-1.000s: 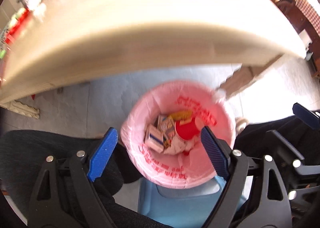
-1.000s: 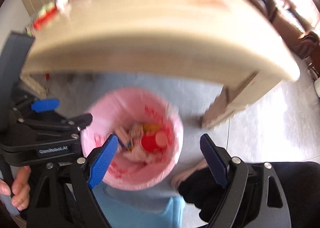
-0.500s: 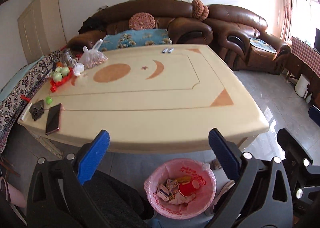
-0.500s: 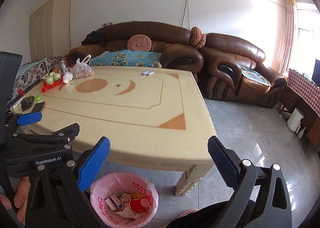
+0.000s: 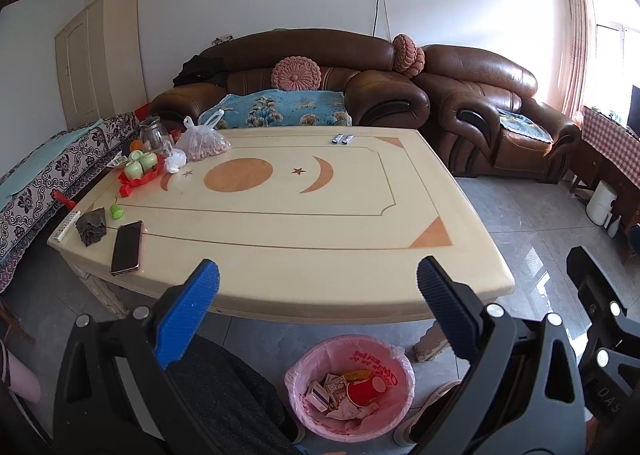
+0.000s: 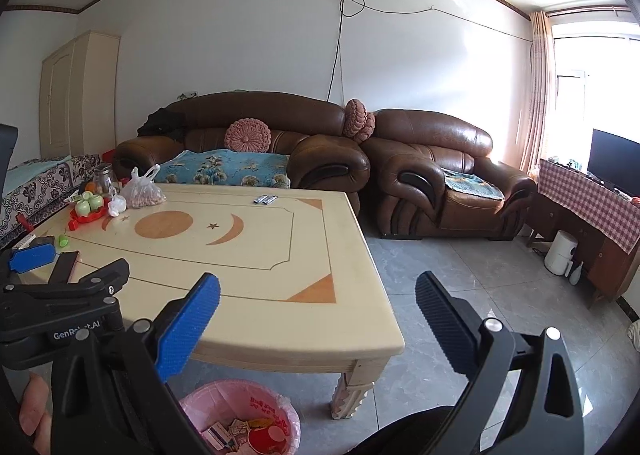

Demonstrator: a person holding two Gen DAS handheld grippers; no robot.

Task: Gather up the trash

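A bin with a pink liner point(image 5: 394, 407) stands on the floor under the near edge of the cream table point(image 5: 288, 223). It holds a red cup point(image 5: 365, 389), small boxes and crumpled paper. The same bin point(image 6: 208, 411) shows at the bottom of the right wrist view. My left gripper point(image 5: 316, 279) hangs open and empty above the table's front edge. My right gripper point(image 6: 318, 291) is also open and empty, over the table's near right corner. Two small wrappers point(image 5: 343, 139) lie at the table's far edge.
On the table's left side sit a phone point(image 5: 127, 241), a dark cloth point(image 5: 92, 226), a remote point(image 5: 67, 225), a green cap point(image 5: 116, 211), a red tray of green cups point(image 5: 138, 171) and a plastic bag point(image 5: 202, 141). Brown sofas point(image 5: 472, 111) stand behind. A person's legs point(image 5: 228, 395) flank the bin.
Both grippers rose from just above the bin and tilted up, so the views now take in the tabletop and room. The jaws spread a little wider.
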